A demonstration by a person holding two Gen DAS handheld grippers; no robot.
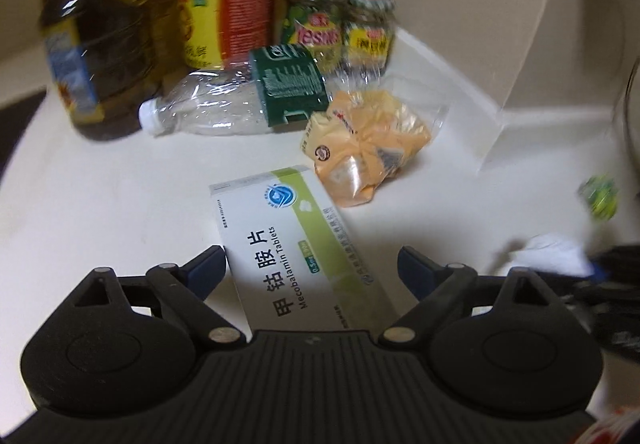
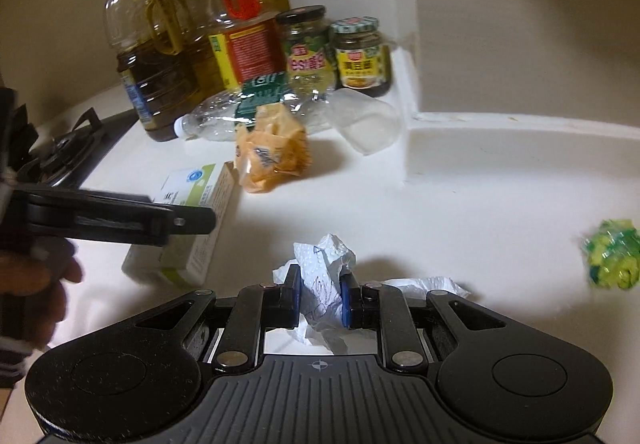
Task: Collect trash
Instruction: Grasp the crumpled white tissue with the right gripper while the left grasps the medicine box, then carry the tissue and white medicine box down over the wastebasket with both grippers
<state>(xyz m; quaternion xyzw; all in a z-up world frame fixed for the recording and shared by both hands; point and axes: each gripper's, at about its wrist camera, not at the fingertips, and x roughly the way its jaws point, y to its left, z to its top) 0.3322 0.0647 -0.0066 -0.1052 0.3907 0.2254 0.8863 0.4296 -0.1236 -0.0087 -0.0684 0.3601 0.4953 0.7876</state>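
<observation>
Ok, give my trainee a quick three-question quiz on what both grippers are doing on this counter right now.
1. True or false: the right gripper is shut on the crumpled tissue.
2. What lies between the open fingers of the left gripper? A) orange wrapper B) tablet box C) crushed bottle
3. Which small piece of trash lies alone at the far right of the counter?

Key: 1 true. 2 B. 3 the green-yellow wrapper ball.

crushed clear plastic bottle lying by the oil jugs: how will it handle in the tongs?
The crushed clear plastic bottle with a white cap is probably very light: it looks empty. Its dented walls would likely buckle and slip under the pads. Lying on its side, it may roll if nudged.
</observation>
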